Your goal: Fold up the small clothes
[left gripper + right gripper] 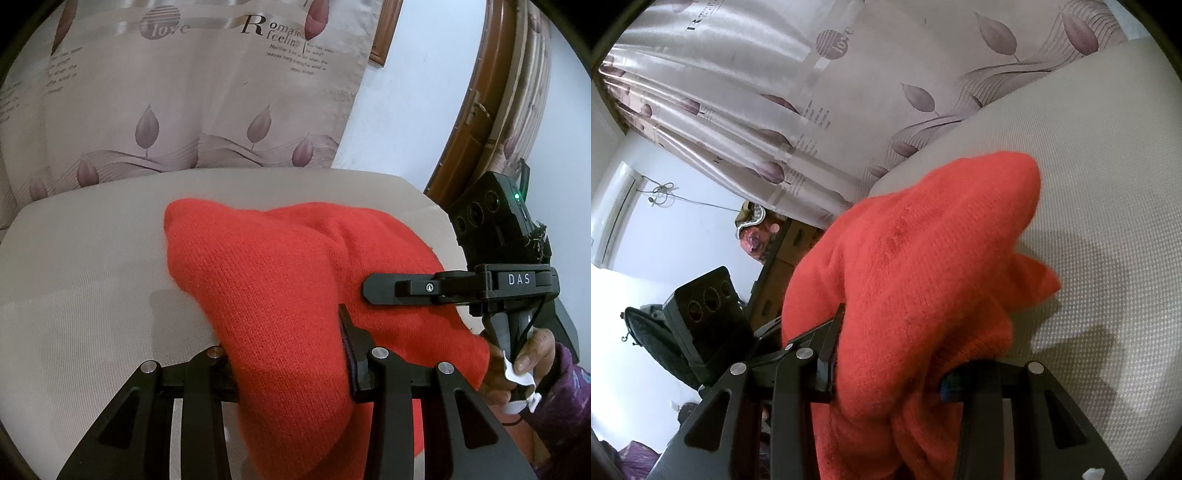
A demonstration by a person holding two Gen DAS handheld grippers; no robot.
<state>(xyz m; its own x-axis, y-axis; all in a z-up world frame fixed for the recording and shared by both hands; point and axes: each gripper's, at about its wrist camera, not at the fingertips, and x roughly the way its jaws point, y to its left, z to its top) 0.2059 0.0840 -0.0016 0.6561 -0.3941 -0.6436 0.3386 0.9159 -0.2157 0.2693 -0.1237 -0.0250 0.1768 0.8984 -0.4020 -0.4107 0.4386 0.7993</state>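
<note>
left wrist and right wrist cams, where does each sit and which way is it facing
Left wrist: sits on the left gripper, facing along its fingers over the red knit garment toward the curtain; the right gripper and right hand show.
Right wrist: sits on the right gripper, tilted, facing the garment on the beige surface; the left gripper's body shows.
Shared: garment, surface, curtain.
</note>
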